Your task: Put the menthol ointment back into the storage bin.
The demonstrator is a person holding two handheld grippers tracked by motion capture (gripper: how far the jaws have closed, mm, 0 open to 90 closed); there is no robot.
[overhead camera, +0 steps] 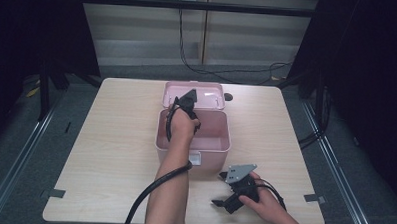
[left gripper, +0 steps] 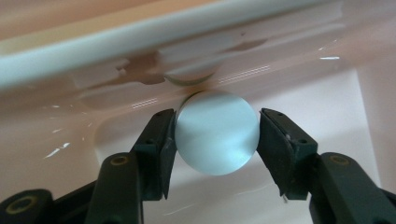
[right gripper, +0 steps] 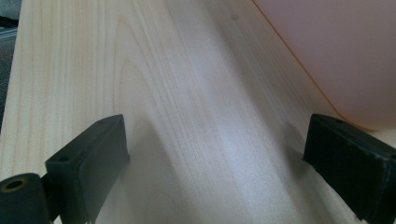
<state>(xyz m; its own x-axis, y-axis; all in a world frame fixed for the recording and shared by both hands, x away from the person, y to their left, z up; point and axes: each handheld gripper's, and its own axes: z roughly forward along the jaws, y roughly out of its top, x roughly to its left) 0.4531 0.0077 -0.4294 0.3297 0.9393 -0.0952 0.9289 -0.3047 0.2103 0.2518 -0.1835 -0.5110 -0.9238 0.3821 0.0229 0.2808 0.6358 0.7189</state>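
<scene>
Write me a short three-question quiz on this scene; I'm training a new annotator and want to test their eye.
1. True or false: the left gripper is shut on a white ball.
2. How do the right gripper jaws stand: A) wide apart, B) closed on the box?
3. What colour is the open box on the table?

Key: 1 true; 2 A, apart over bare wood; 3 pink.

box interior point(overhead camera: 210, 142): partly hidden by forearm | left hand-held gripper point(overhead camera: 188, 102) jaws: hidden in high view
</scene>
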